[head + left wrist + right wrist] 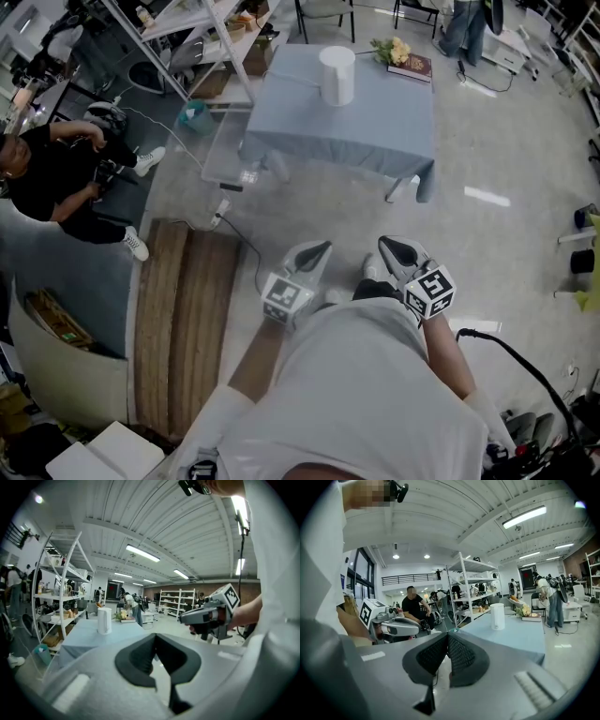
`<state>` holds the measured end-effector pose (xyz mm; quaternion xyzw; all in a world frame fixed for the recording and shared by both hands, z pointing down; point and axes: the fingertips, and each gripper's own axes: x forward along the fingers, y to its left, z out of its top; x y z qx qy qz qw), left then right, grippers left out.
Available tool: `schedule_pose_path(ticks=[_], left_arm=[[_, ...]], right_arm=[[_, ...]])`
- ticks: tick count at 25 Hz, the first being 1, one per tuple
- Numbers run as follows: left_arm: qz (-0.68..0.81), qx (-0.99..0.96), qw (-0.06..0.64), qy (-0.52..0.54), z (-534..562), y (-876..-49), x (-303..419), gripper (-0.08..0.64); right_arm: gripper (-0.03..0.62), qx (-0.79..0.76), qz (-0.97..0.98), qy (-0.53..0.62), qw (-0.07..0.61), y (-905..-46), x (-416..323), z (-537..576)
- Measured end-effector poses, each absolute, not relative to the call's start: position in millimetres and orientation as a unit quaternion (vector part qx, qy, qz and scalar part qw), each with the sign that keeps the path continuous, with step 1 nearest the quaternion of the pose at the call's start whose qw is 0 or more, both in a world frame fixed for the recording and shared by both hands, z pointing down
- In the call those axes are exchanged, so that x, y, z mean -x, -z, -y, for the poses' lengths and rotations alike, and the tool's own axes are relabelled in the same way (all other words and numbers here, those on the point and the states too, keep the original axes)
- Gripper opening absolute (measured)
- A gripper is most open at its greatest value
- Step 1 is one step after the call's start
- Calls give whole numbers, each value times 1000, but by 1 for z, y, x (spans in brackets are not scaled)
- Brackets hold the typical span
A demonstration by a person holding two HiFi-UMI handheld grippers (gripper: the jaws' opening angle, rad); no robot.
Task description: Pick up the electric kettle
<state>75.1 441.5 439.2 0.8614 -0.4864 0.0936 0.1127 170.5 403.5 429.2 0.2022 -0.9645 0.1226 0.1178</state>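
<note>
**One kettle on one table, both grippers clenched and well short of it**

A single white electric kettle (337, 75) stands upright toward the upper edge of the one table (375, 131), top centre of the head view. The table wears a blue-grey cloth. One book (410, 67) lies at the table's upper right corner, with one bunch of flowers (394, 49) just beside it. Both are apart from the kettle. The lower half of the cloth, toward the person, is bare.

Two grippers sit side by side in the lower middle of that frame. They point up-frame toward the table, well apart from it. The left gripper (314, 253) has its jaws pressed together with nothing between them, as its own view shows. The right gripper (401, 251) is likewise clenched and empty.

Between the cloth's lower hem and the grippers lies open grey floor (506, 150). One cable (234, 234) trails across it at centre left. A white shelf rack (178, 37) stands off the table's left edge. A slatted wooden board (183, 319) lies at lower left, and one seated person (56, 178) is at the far left.
</note>
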Motion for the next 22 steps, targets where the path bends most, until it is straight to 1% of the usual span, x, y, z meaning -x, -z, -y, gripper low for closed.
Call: schedule_pose_path(ticks=[9, 22], left_arm=[[495, -855, 119, -96, -429, -447, -60, 0], [508, -847, 125, -99, -375, -448, -49, 0]], right_arm=[[5, -197, 965, -126, 123, -435, -158, -388], [5, -179, 968, -130, 121, -434, -144, -324]])
